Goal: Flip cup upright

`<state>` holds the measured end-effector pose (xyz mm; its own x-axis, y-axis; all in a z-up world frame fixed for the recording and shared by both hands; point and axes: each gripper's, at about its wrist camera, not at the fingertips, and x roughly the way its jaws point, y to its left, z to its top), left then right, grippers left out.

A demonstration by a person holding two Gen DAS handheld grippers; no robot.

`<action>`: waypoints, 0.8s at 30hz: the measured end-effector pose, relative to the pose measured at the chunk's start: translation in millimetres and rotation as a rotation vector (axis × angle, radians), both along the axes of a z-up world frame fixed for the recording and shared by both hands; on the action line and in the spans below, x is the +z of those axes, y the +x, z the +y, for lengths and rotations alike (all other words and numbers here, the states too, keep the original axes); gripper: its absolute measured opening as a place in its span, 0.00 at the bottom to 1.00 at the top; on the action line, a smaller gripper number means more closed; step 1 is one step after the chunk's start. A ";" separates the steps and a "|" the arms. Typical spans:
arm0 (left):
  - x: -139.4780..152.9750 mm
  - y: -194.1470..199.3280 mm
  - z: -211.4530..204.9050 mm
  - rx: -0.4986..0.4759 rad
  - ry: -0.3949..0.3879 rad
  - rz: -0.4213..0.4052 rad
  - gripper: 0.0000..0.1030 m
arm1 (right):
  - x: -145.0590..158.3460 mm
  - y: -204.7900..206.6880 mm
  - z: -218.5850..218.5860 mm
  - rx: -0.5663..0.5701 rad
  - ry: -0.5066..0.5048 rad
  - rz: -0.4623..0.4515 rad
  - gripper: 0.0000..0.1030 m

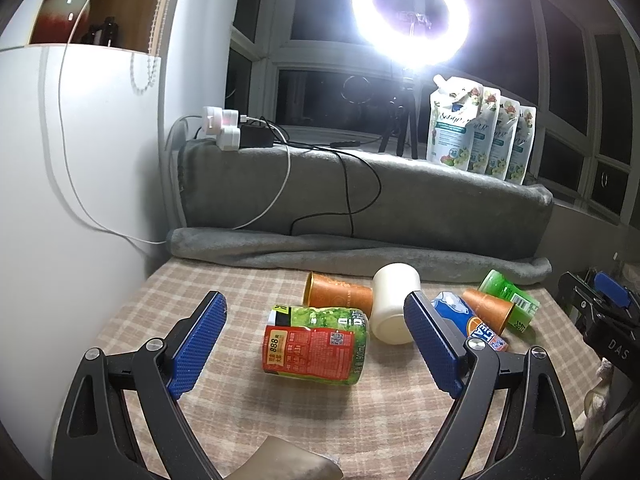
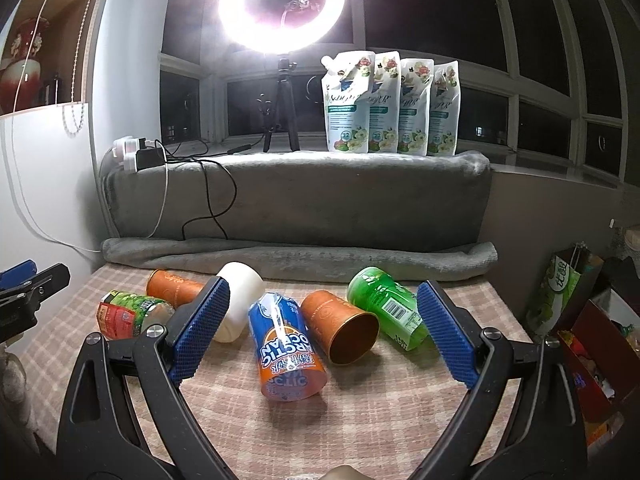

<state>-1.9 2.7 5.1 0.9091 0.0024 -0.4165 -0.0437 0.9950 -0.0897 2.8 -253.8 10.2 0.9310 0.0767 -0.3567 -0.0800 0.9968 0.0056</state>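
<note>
Several cups and cans lie on their sides on the checked tablecloth [image 1: 224, 280]. In the left wrist view my left gripper [image 1: 316, 340] is open over a red-and-green cup [image 1: 316, 346]; behind it lie an orange cup [image 1: 336, 294] and a cream cup [image 1: 394, 304]. In the right wrist view my right gripper [image 2: 324, 332] is open around a blue-and-orange can [image 2: 286, 350] and a second orange cup [image 2: 342, 326], mouth toward me. A green cup [image 2: 386, 306] lies to the right. Neither gripper touches anything.
A rolled grey blanket [image 2: 300, 256] borders the table's far edge below a grey-covered ledge [image 2: 320, 196] with refill pouches [image 2: 390, 106], a ring light [image 2: 282, 0] and chargers with cables [image 2: 140, 158]. A white wall [image 1: 60, 200] stands left. Boxes and bags [image 2: 588, 320] sit right.
</note>
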 end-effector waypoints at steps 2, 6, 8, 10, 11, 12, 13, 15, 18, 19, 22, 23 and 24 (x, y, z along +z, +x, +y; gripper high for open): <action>0.1 -0.7 0.1 0.000 -0.002 0.001 0.88 | -0.2 1.2 -0.1 -0.004 -0.003 0.002 0.94; -0.1 -0.4 -0.1 -0.003 -0.002 0.002 0.88 | -1.8 2.0 -1.7 -0.009 -0.002 0.006 0.94; 0.0 -0.2 -1.1 -0.007 -0.001 0.003 0.88 | -1.9 2.1 -2.1 -0.011 -0.002 0.005 0.94; 0.2 -0.2 -1.6 -0.010 -0.001 0.003 0.88 | -1.6 2.7 -2.0 -0.011 -0.001 0.006 0.94; 0.2 0.0 -2.0 -0.010 0.000 0.004 0.88 | -1.6 2.7 -2.0 -0.010 -0.001 0.006 0.94; 0.2 0.1 -2.6 -0.009 -0.001 0.004 0.88 | -1.6 2.9 -2.1 -0.009 -0.002 0.005 0.94; 0.2 0.0 -2.7 -0.008 -0.002 0.004 0.88 | -1.4 3.1 -2.1 -0.009 -0.001 0.004 0.94; 0.1 0.0 -3.2 -0.008 -0.001 0.004 0.88 | -1.2 3.2 -2.1 -0.010 -0.001 0.006 0.94; -0.2 -0.2 -2.8 -0.009 0.000 0.003 0.88 | -1.2 3.4 -2.2 -0.010 -0.001 0.006 0.94; 0.2 -0.2 -3.4 -0.010 0.001 0.002 0.88 | -1.1 3.5 -2.2 -0.011 -0.001 0.006 0.94; -0.1 0.0 -2.9 -0.010 0.000 0.003 0.88 | -1.2 3.0 -1.8 -0.010 -0.002 0.006 0.94; -0.3 -0.1 -3.1 -0.010 0.000 0.002 0.88 | -1.3 3.2 -1.8 -0.010 -0.002 0.006 0.94; -0.4 0.0 -3.4 -0.011 0.000 0.003 0.88 | -1.5 2.6 -1.5 -0.012 -0.002 0.006 0.94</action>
